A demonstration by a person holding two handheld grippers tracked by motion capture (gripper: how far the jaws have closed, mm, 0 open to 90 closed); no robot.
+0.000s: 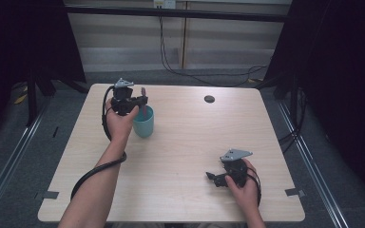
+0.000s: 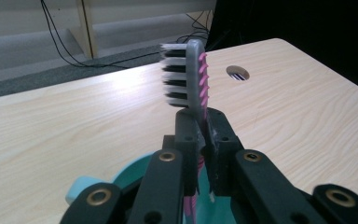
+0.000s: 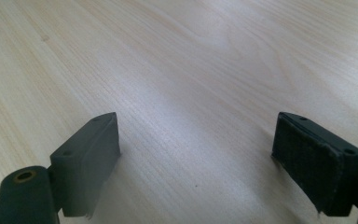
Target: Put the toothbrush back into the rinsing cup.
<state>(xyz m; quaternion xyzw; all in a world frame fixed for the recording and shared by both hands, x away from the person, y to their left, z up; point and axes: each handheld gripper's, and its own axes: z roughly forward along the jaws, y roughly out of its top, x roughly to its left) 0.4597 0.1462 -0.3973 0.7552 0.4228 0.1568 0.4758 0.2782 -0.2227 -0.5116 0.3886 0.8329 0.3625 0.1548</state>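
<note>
Item 1, toothbrush (image 2: 193,77): grey/pink handle, black-and-white bristles, head up, approx. upright; shaft runs down into the cup below. Clamped at the neck by the left gripper (image 2: 204,135), jaws clenched tight on the shaft w/ bristle head sticking out above the tips. From the high view the pink handle (image 1: 144,102) stands over the cup mouth, left-rear part of the bench. Item 2, teal cup (image 1: 143,122): upright on the bench, open top, directly under the left gripper (image 1: 140,100); in the left gripper view its rim (image 2: 130,169) shows just beneath the jaws, w/ a pale-blue handle or lug at lower left, too cropped to tell which. Whether the brush end touches the cup bottom: can't tell, hidden inside. Item 3, right gripper (image 1: 212,177): held low at the near-right part of the bench, well apart from cup and brush; jaws released, spread wide, nothing btwn them, bare wood seen through the gap in the right gripper view (image 3: 196,158). Item 4, bench (image 1: 190,142): light wood top, rounded corners, round cable hole (image 1: 209,99) toward the rear, right of centre. Misc.: black cable loops from the left gripper along the person's left forearm; cables trail on the grey floor behind the bench.
</note>
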